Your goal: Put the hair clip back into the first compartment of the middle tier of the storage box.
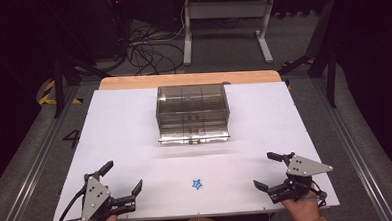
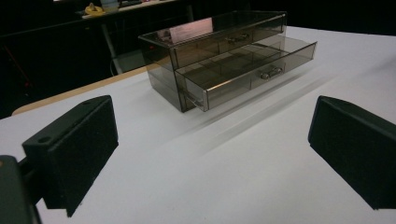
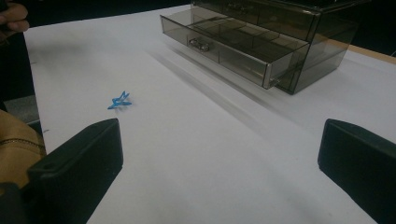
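A smoky clear drawer box (image 1: 192, 113) stands at the middle back of the white table (image 1: 134, 123); its lower drawer (image 2: 247, 70) is pulled partly out, also seen as the lower drawer (image 3: 233, 44) in the right gripper view. A small blue star-shaped piece (image 1: 197, 184) lies near the front edge, between the hands; the blue piece (image 3: 120, 101) lies ahead of the right jaws. My left gripper (image 1: 123, 178) rests at the front left, jaws wide apart and empty. My right gripper (image 1: 265, 171) rests at the front right, also open and empty.
A wooden strip (image 1: 190, 79) edges the table's far side. Beyond it stand a white table frame (image 1: 228, 24) and loose cables (image 1: 149, 50) on the floor. Dark stands flank the table on both sides.
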`<state>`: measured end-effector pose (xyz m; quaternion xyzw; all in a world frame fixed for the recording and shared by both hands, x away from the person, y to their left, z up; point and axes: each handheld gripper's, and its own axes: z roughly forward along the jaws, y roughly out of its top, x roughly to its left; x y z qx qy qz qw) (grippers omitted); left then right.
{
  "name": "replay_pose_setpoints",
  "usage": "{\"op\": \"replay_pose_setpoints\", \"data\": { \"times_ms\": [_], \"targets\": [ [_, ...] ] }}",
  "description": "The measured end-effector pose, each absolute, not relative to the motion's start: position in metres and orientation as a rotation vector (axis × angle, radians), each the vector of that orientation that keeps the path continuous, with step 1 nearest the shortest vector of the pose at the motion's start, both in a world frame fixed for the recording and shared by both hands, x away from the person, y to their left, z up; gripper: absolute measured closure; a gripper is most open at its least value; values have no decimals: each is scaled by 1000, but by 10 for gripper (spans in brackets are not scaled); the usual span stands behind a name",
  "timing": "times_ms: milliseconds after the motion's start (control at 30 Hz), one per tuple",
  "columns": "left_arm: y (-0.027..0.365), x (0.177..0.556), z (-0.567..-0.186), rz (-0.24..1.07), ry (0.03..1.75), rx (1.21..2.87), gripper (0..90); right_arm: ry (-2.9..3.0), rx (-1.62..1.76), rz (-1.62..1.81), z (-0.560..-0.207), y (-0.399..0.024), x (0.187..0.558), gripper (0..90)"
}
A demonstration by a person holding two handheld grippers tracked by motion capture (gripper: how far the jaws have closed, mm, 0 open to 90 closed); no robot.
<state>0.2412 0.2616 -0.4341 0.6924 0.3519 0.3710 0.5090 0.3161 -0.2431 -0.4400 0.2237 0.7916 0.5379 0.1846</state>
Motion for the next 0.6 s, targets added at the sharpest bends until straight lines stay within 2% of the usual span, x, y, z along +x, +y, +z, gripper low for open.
{"op": "replay_pose_setpoints", "data": {
  "times_ms": [600],
  "targets": [
    [262,243,-434,892,869,1675,25,2254,598,1542,-440,-242,315,7]
  ]
}}
